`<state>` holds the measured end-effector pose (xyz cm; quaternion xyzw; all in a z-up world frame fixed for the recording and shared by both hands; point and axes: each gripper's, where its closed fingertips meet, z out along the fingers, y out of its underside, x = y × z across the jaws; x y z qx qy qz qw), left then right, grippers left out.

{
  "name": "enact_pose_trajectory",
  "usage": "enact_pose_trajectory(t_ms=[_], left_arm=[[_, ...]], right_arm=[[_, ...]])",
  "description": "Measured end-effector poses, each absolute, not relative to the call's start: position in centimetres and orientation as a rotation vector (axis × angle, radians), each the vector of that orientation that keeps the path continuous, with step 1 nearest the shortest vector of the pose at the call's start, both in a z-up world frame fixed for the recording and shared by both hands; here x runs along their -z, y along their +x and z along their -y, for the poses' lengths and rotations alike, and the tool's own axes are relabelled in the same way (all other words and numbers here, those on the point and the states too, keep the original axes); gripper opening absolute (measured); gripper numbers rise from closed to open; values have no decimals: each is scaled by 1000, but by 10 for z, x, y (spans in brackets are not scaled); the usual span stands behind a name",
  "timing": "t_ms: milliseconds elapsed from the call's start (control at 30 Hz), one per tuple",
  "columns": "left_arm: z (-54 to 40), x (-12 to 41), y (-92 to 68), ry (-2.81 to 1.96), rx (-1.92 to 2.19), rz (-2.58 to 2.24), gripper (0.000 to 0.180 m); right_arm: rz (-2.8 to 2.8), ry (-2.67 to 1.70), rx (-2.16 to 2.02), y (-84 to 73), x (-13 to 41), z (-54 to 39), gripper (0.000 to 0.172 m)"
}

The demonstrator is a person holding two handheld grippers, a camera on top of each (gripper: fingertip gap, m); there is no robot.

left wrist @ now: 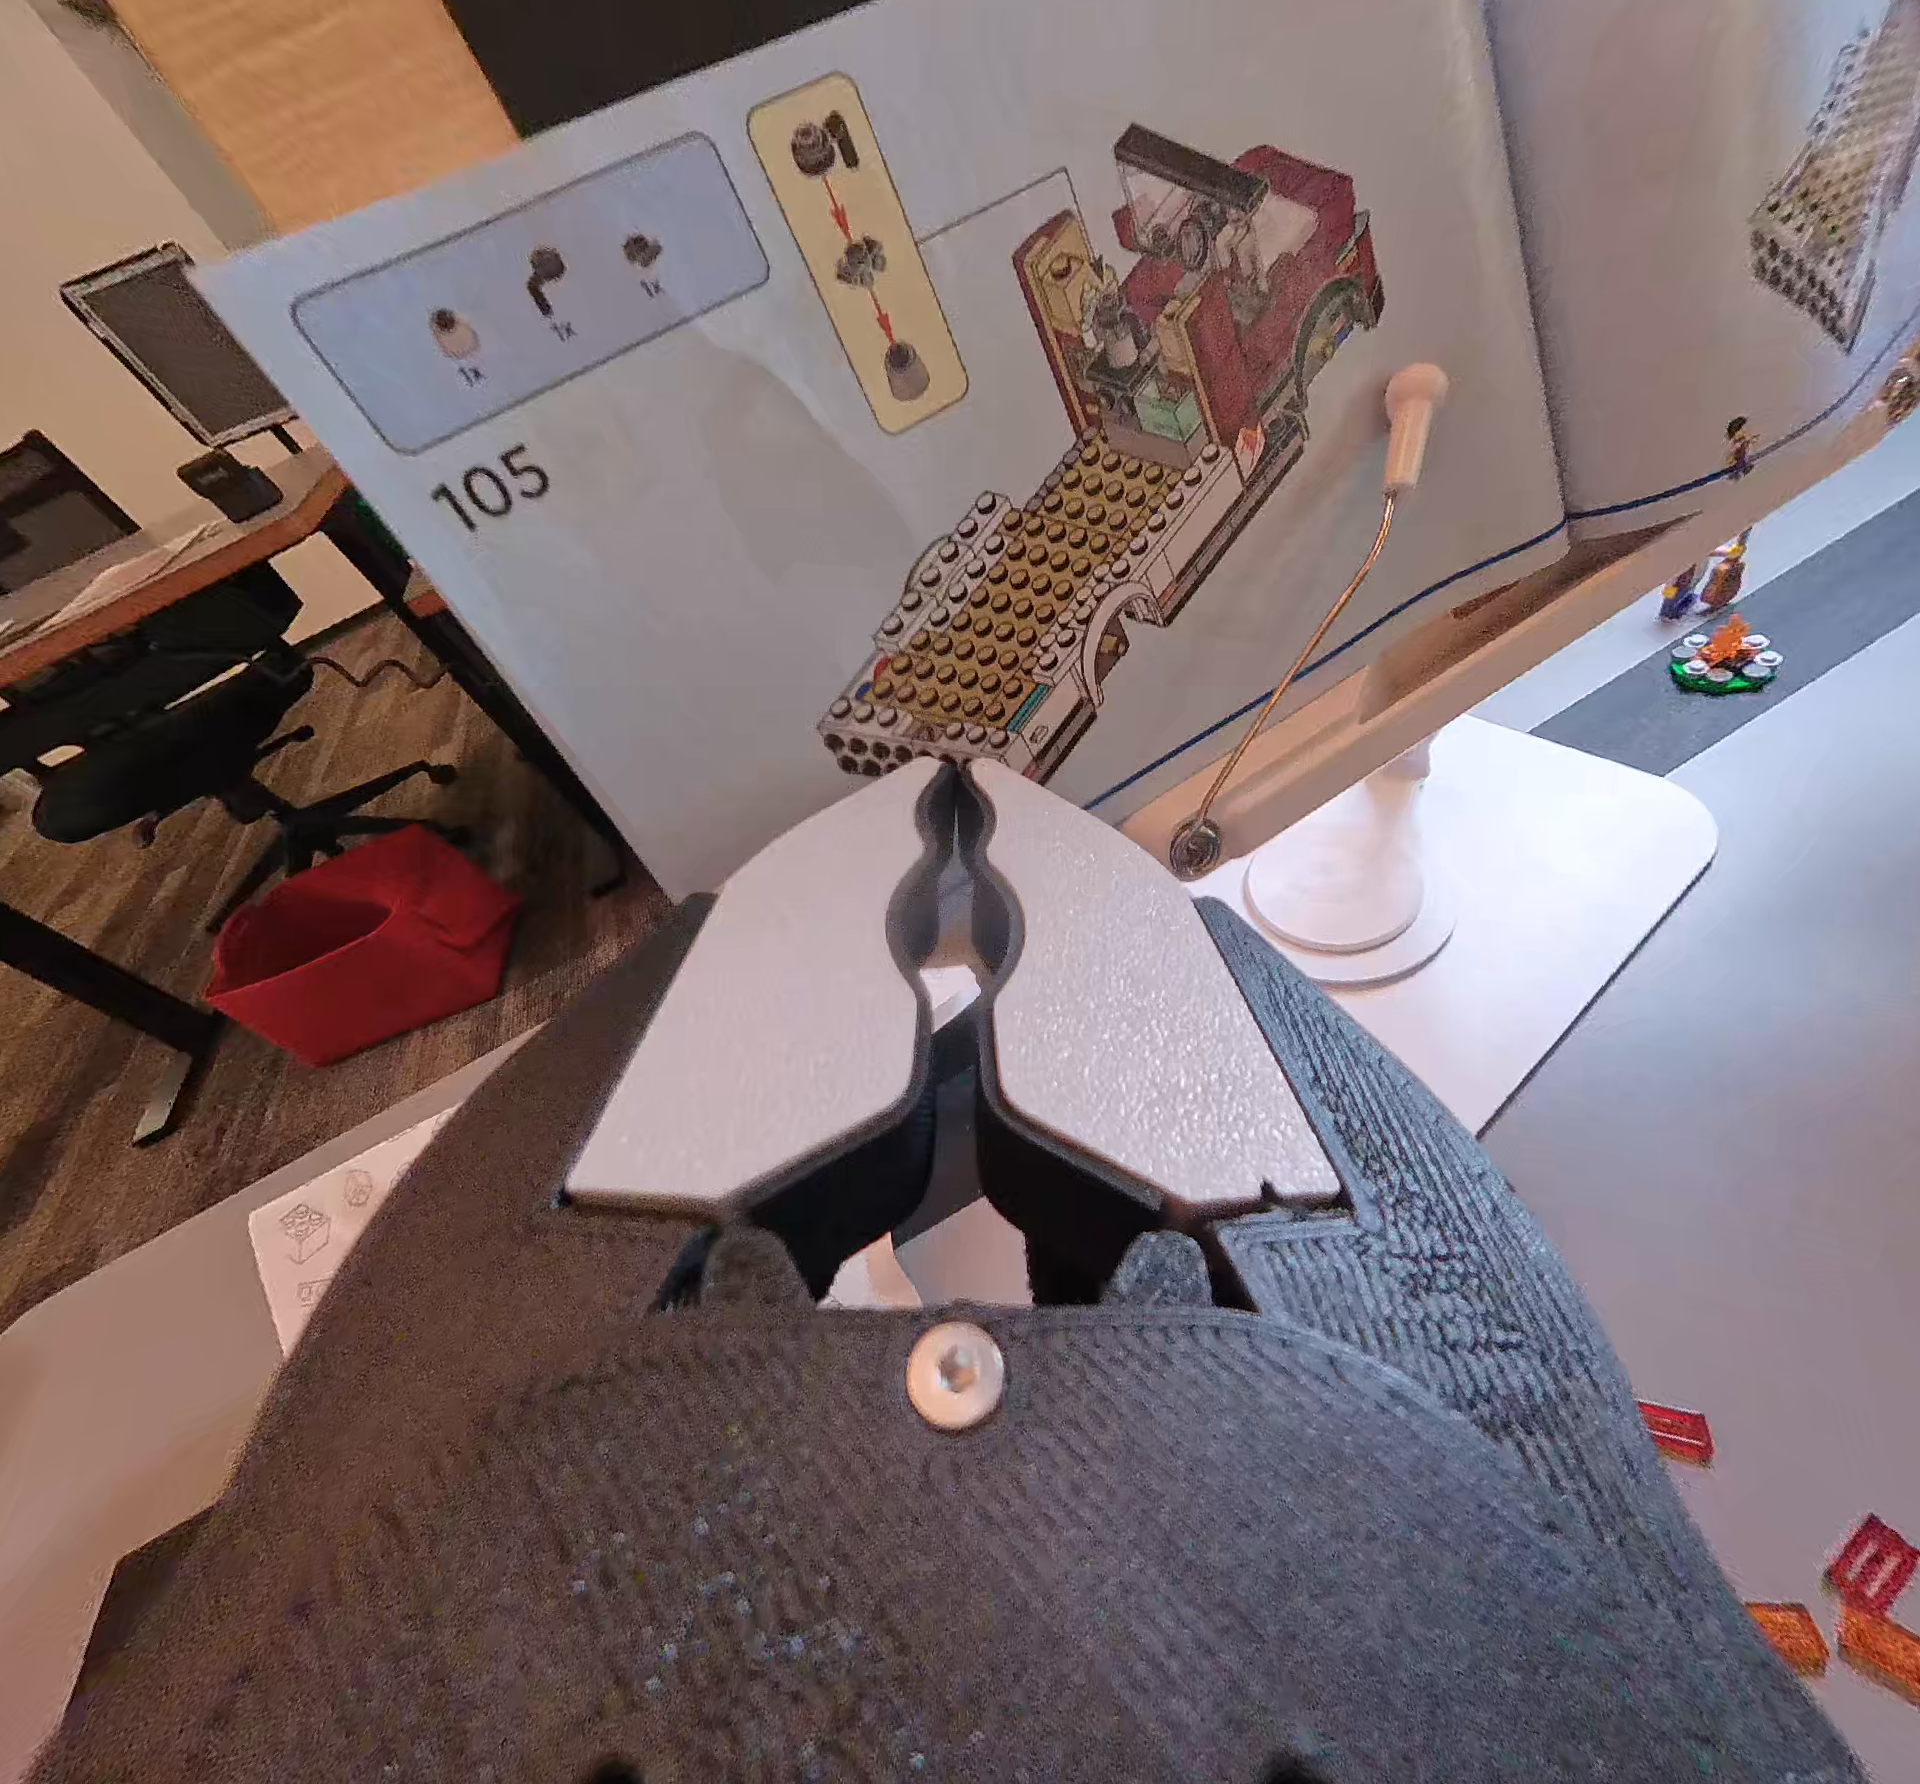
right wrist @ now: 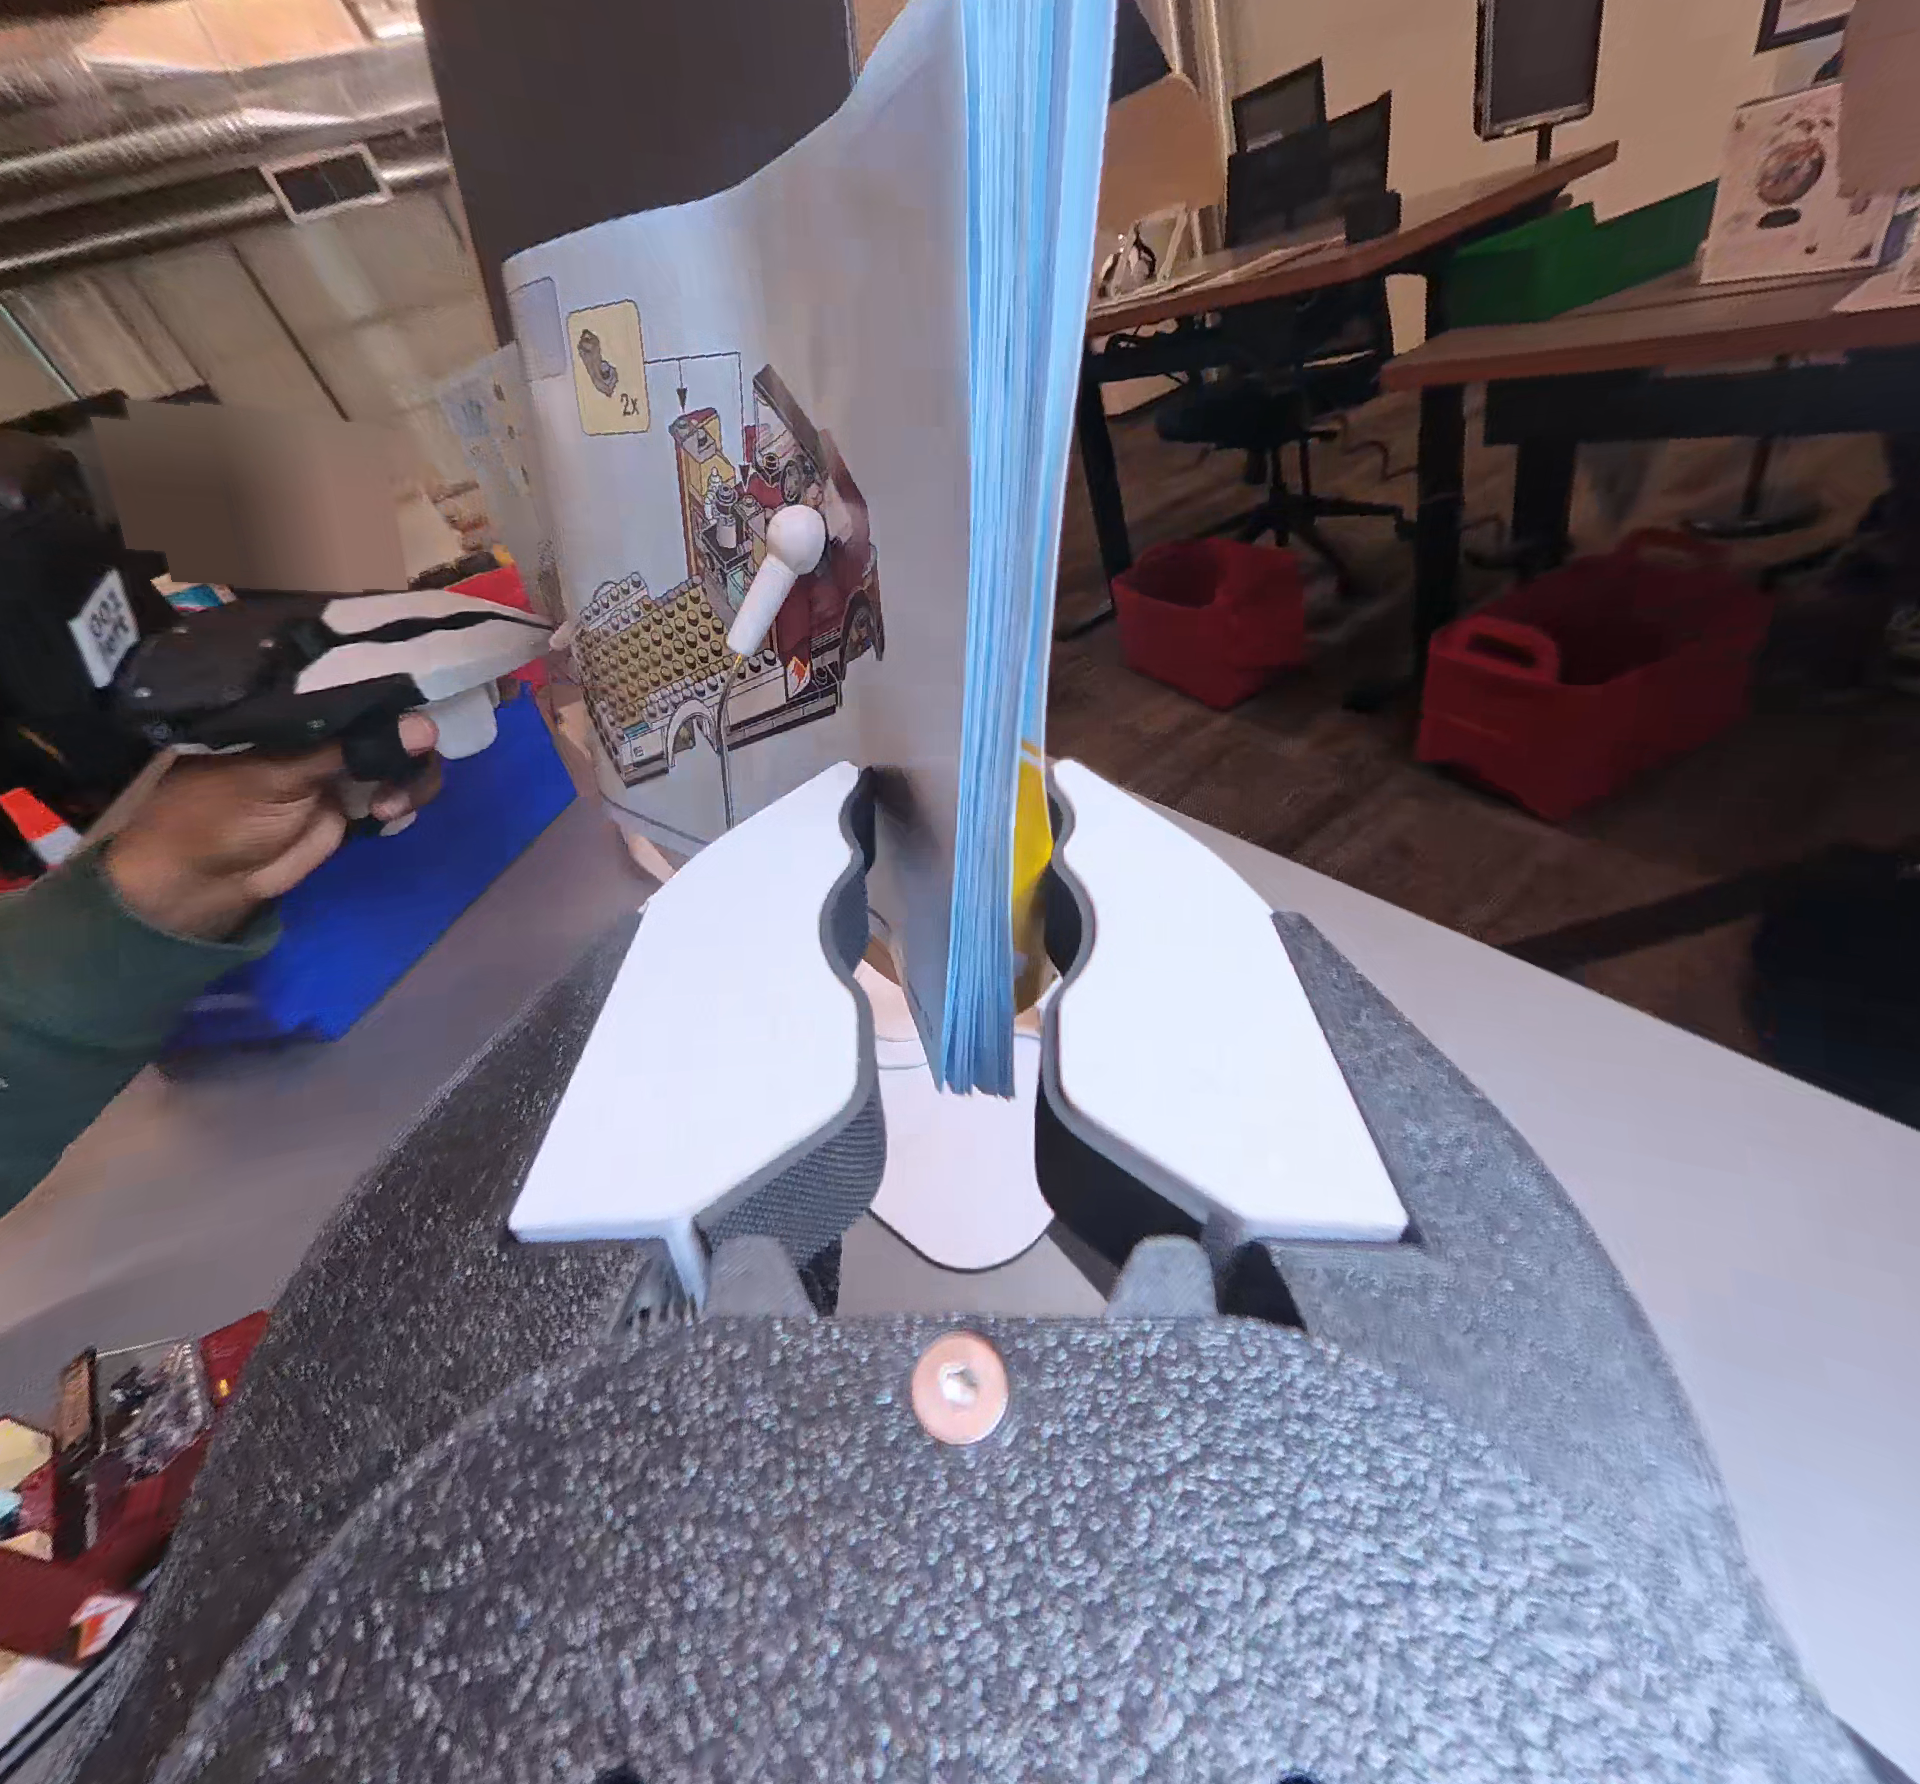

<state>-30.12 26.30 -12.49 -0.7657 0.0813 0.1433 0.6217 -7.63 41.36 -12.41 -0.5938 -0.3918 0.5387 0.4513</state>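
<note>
An open instruction booklet (left wrist: 727, 539) stands on a white stand (left wrist: 1351, 893), and a wire arm with a white tip (left wrist: 1408, 425) rests on its page. My left gripper (left wrist: 951, 778) is shut, with nothing between its pads, and its tips are at the face of the page low down. It also shows in the right wrist view (right wrist: 520, 638), reaching the curved page (right wrist: 748, 384) from the left. My right gripper (right wrist: 961, 799) is open astride the blue-edged stack of pages (right wrist: 1029, 487). The right finger (right wrist: 1143, 955) is next to the yellow cover. A gap shows between the left finger and the stack.
Red bins (left wrist: 353, 945) (right wrist: 1579, 685) stand on the floor by desks and office chairs. Small brick models (left wrist: 1725, 659) stand behind the stand, and loose red and orange bricks (left wrist: 1870, 1578) lie at the right. A hand (right wrist: 239, 830) holds the left gripper over a blue box (right wrist: 416, 861). One gripper's finger ends stand about 30 cm off the other's.
</note>
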Motion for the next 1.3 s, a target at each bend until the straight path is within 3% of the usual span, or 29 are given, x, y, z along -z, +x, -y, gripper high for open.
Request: enact_pose_trajectory(t_ms=[100,300,567,833,933,1300], left_arm=[[-264,128,-304,-1761,-301,-157,2],[-237,109,-292,-1631,-192,-98,12],[-156,95,-230,-1480,-22,-175,6],[-84,159,-171,-1573,90,-257,3],[-72,180,-176,-1610,15,-267,3],[-71,180,-194,-1599,-48,-267,6]], right_arm=[[937,-1464,-1285,-75,123,-412,32],[830,-1490,-1128,-45,105,-415,53],[918,-1278,-744,-18,58,-314,35],[806,-1269,-501,-98,45,-316,1],[736,-1293,-490,-123,45,-334,0],[782,-1324,-587,-140,48,-317,4]])
